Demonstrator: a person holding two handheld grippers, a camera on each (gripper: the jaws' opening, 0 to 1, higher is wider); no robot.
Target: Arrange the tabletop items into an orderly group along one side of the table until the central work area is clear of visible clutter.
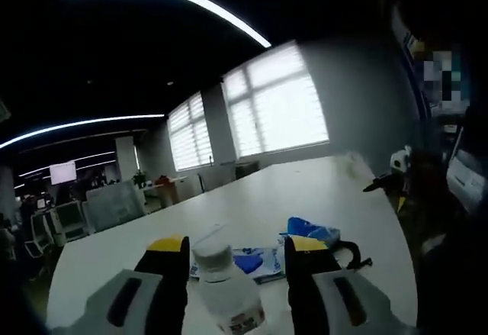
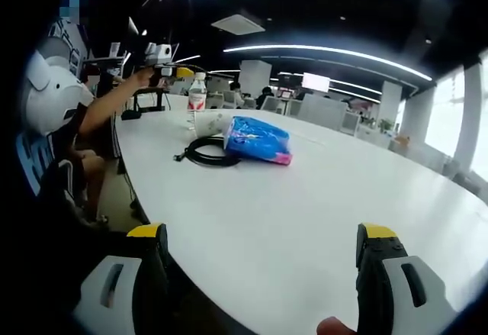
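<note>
White worktop (image 2: 305, 198), long and oval. Blue packet (image 2: 258, 140) lying near its edge, touching black coiled cable (image 2: 206, 153). Clear bottle (image 1: 225, 285), white cap, red label, upright between the jaws of left claw (image 1: 236, 252), which pinches it. Right claw (image 2: 261, 247) spread wide, holding nothing, over bare worktop.

On the white tabletop (image 2: 305, 205), a blue plastic packet (image 2: 258, 140) lies beside a coiled black cable (image 2: 204, 153); the right hand-held gripper (image 2: 263, 262) gapes wide.
</note>
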